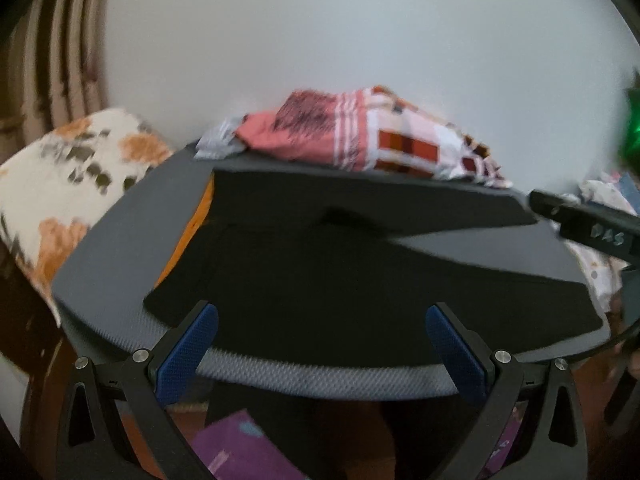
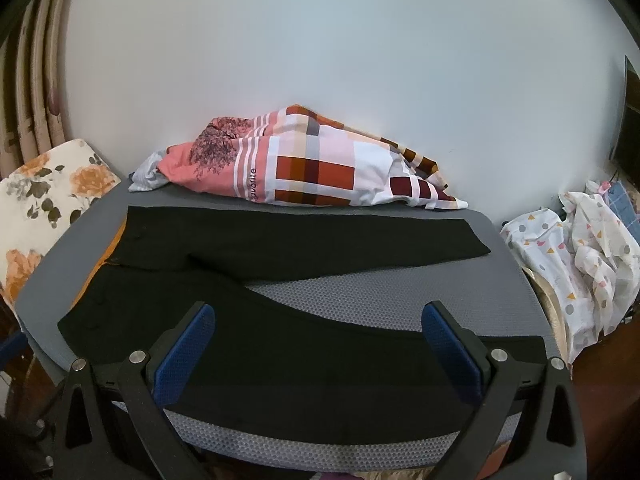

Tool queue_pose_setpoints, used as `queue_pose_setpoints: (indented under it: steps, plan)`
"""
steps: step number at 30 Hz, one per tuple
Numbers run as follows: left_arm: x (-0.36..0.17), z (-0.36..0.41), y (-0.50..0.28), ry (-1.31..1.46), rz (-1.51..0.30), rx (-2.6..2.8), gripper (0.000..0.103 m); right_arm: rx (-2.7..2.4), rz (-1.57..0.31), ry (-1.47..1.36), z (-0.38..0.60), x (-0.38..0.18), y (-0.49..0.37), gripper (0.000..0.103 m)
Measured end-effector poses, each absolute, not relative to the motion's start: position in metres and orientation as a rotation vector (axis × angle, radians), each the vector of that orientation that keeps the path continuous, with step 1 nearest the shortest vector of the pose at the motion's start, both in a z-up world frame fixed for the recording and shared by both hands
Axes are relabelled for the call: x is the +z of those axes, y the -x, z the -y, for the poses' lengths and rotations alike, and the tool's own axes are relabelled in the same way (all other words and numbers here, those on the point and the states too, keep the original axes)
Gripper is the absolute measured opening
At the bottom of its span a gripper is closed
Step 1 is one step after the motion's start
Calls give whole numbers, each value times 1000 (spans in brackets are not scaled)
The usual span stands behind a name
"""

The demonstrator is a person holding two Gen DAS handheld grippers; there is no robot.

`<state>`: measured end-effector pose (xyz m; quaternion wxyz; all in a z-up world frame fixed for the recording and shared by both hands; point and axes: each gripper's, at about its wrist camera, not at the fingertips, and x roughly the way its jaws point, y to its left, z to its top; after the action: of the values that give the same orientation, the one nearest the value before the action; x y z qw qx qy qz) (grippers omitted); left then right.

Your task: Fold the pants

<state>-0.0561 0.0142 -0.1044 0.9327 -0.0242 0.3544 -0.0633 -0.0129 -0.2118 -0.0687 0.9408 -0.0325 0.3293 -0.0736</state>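
Black pants (image 2: 280, 312) lie spread flat on a grey mesh-covered table (image 2: 380, 296), waist at the left with orange lining showing, two legs fanning to the right with a gap between them. They also show in the left wrist view (image 1: 320, 264), blurred. My left gripper (image 1: 322, 316) is open and empty, hovering over the near leg at the table's front edge. My right gripper (image 2: 318, 316) is open and empty above the near leg. The right gripper's body (image 1: 588, 228) shows at the right in the left wrist view.
A pink, red and white checked cloth (image 2: 312, 164) is piled at the table's far edge against a pale wall. A floral cushion (image 2: 44, 200) sits left. A white patterned cloth (image 2: 576, 264) lies right of the table.
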Motion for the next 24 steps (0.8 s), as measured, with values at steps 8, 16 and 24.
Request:
queue_pose_setpoints:
  steps: [8,16,24]
  plan:
    - [-102,-41,38,107,-694,-207,103,-114,-703,64,215,-78,3,102]
    - [-101,-121,-98,72,-721,-108,102,-70,-773,35,218,-103,-33,102]
    - [-164,-201,-292,141,-881,-212,52,-57,-894,-9,217,-140,-76,102]
